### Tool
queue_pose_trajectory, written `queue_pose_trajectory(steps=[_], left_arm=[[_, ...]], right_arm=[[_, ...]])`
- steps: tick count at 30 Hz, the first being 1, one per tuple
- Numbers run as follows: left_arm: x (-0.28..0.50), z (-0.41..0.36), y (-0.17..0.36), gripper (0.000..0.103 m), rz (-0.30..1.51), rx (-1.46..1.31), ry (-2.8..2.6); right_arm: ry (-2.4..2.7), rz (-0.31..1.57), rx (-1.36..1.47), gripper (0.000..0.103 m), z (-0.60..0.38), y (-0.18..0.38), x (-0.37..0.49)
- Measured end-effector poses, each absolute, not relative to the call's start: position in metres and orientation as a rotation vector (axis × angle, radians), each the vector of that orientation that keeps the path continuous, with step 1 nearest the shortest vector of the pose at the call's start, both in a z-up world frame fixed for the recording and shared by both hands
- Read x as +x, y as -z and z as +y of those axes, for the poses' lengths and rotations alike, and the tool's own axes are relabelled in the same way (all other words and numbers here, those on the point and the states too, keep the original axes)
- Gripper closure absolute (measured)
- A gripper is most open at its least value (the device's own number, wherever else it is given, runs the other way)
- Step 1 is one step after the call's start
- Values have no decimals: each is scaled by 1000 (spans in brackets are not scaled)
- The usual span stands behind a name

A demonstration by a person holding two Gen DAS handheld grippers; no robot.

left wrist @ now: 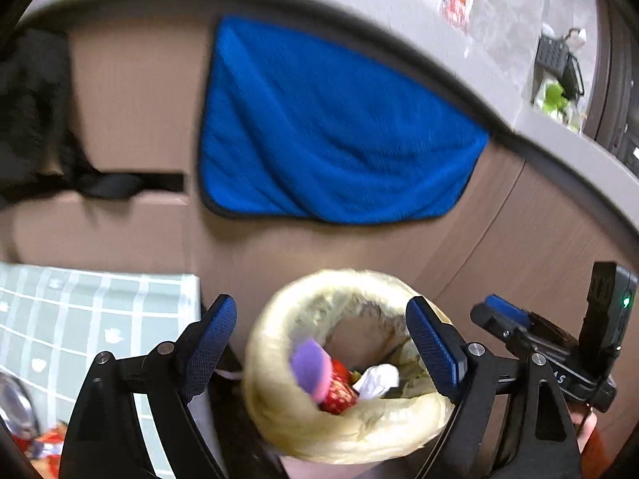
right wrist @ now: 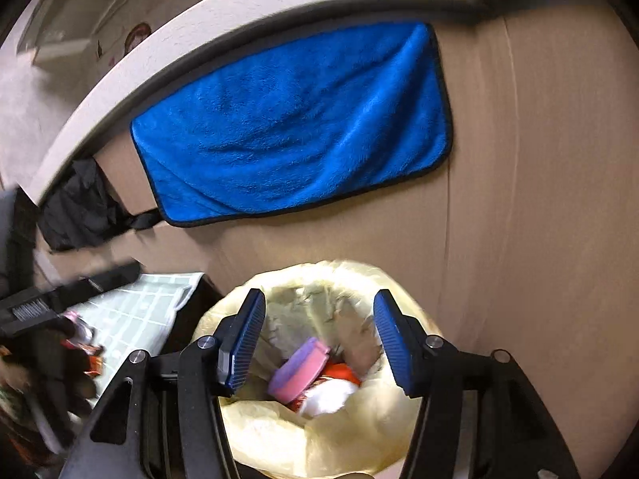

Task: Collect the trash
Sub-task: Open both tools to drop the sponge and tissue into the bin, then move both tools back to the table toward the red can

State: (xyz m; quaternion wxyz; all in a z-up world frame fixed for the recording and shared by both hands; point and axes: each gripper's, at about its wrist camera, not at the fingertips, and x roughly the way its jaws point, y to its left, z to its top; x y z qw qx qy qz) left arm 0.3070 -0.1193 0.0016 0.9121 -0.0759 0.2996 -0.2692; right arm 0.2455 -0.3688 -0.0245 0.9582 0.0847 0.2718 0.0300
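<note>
Two open grippers (left wrist: 321, 343) (right wrist: 319, 339) over one trash bag (left wrist: 279, 419).

Blue towel on the cabinet front ahead of me

A blue towel (left wrist: 331, 127) (right wrist: 295, 123) with dark edging hangs in folds from under the grey counter (left wrist: 399, 4), flat against the brown cabinet (left wrist: 519, 215) (right wrist: 539, 199). Left of it a black cloth (left wrist: 36, 119) (right wrist: 80, 207) hangs over a gap in the cabinet front. Lower left lies a pale green checked cloth (left wrist: 92, 319) (right wrist: 139, 315). On the counter at far right I see a dark rack (left wrist: 559, 64) and something green (left wrist: 553, 97), too blurred to name
</note>
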Motion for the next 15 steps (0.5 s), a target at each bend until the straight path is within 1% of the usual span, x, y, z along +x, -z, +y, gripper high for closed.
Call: queue_pose_trajectory(steps=[9,15], left_arm=[[256,-17,-31,16,504,-148,408],[229,64,-30,16,487,-130,298]], right_arm=[[-148,504,130,50,-311,8,228],[-249,485,63,50,-245,-5,221]])
